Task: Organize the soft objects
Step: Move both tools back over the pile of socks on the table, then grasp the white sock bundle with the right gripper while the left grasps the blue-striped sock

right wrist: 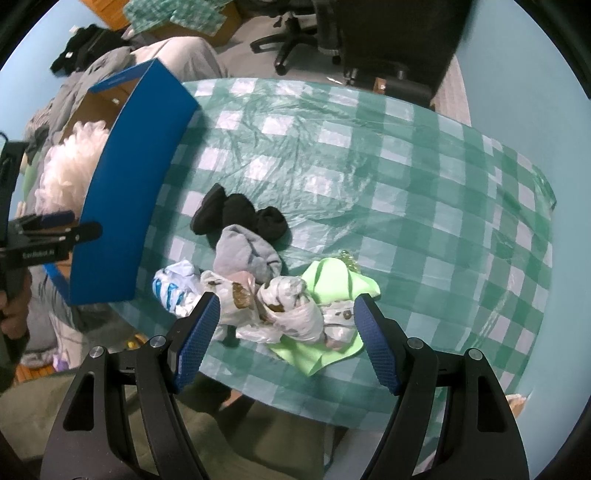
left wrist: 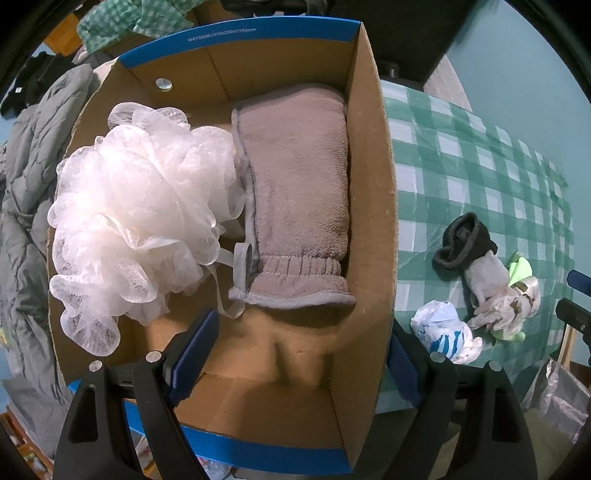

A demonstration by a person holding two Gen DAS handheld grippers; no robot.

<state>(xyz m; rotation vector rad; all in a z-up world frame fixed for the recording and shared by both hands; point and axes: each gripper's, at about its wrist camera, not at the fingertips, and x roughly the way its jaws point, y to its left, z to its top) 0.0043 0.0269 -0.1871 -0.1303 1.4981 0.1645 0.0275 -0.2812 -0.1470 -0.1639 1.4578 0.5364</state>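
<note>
While the left gripper (left wrist: 301, 354) hangs spread wide and empty over the cardboard box (left wrist: 373, 206), its near floor lies bare between the walls. Inside, a white mesh pouf (left wrist: 136, 221) fills the left side, touching a folded grey mitt (left wrist: 299, 192) along the right wall. The right gripper (right wrist: 286, 325) (also released, holding nothing) hovers over a heap near the table's front edge: black socks (right wrist: 240, 216), a grey sock (right wrist: 245, 254), crumpled plastic bags (right wrist: 291, 310), a green cloth (right wrist: 332, 280). The checked tablecloth (right wrist: 406, 184) beyond lies open. An office chair (right wrist: 314, 33) stands behind.
</note>
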